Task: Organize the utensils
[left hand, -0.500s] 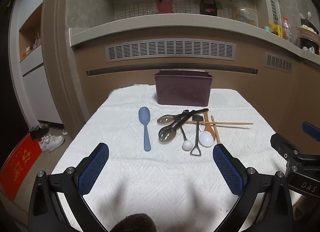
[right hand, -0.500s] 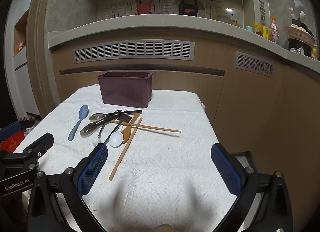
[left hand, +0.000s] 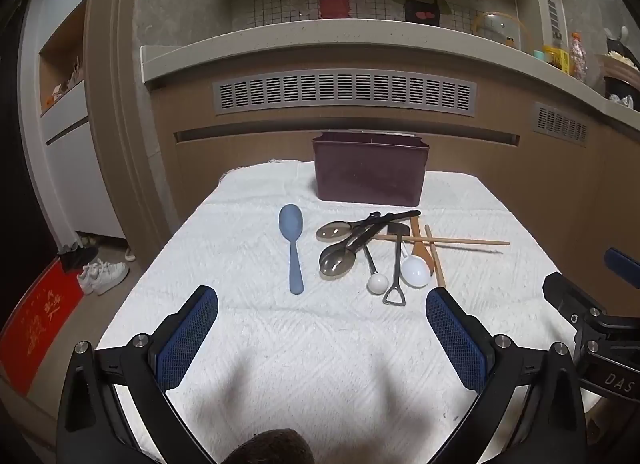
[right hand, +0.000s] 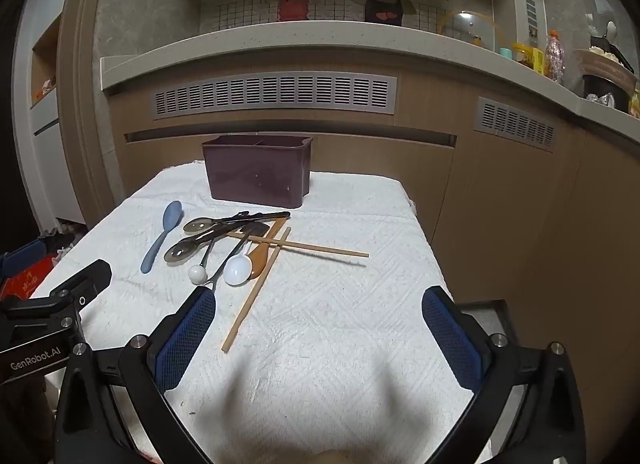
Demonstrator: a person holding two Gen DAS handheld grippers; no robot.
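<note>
Both sets of jaws stand released, gripping nothing: the left gripper and right gripper hover nearer than the tangled utensils. The blue spoon lies just left of that pile. Behind the pile stands the maroon holder on the towel-covered surface.

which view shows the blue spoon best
The left wrist view: the blue spoon lies near centre, seen whole and apart from the pile. In the right wrist view it sits off to the left, smaller and slanted.
</note>
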